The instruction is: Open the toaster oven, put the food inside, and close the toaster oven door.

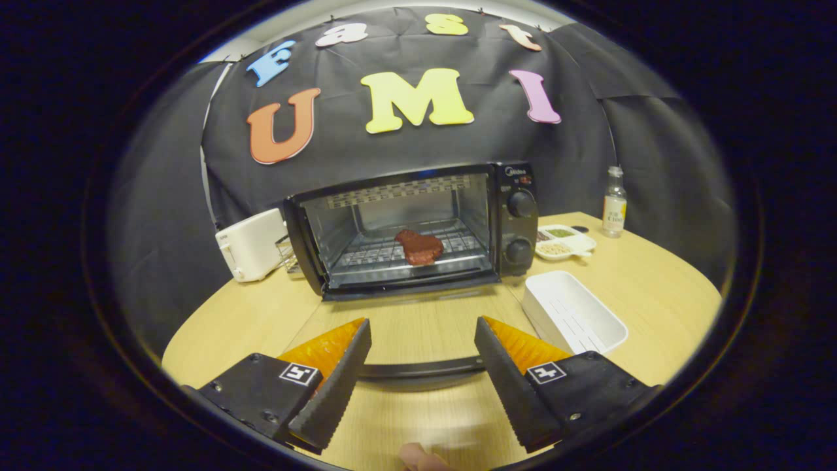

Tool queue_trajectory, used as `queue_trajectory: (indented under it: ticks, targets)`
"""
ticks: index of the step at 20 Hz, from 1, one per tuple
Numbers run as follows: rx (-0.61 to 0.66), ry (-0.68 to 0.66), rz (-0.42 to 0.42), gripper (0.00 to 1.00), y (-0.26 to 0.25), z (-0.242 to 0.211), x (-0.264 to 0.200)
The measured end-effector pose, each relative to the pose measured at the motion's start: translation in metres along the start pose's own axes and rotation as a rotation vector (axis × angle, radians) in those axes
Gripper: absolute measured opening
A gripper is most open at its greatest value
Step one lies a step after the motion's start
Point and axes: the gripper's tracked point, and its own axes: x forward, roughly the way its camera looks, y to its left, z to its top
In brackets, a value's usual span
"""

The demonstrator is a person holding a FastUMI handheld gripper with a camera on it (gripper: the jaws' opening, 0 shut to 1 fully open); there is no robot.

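Gripper [422, 356] fingers spread wide, holding nothing, hovering over the wooden table [654, 288]. Toaster oven [412, 229] sits straight ahead at 12 o'clock beyond the fingertips, door dropped open; the door handle [422, 369], a dark curved bar, runs across the gap between the two fingers, just behind the tips. Can't tell if it touches either finger. Food [420, 247], a reddish-brown irregular slab like a raw steak, lies on the wire rack [379, 252] inside the oven, roughly centred, slightly toward the right. Oven is black with two round knobs [521, 227] stacked on its right panel, shiny metal interior. White rectangular tray [575, 311] at 1 o'clock, just beside the right finger and near the oven's front right corner. White divided dish [565, 241] with seeds or spices at 2 o'clock, close to the oven's right side. Small glass bottle [614, 209] further out at 2 o'clock near the table edge. White toaster [252, 243] at 10 o'clock, just beside the oven's left side. Bare tabletop left of the left finger. A fingertip [422, 458] pokes in at 6 o'clock.
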Motion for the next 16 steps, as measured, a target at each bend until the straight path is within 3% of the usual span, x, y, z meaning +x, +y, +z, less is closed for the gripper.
queue_trajectory:
  ticks: [10, 16]
  targets:
    - [-0.050, 0.140, 0.027, 1.00, 0.010, -0.053, -0.011]
    - [-0.040, 0.146, -0.002, 1.00, 0.009, -0.056, 0.000]
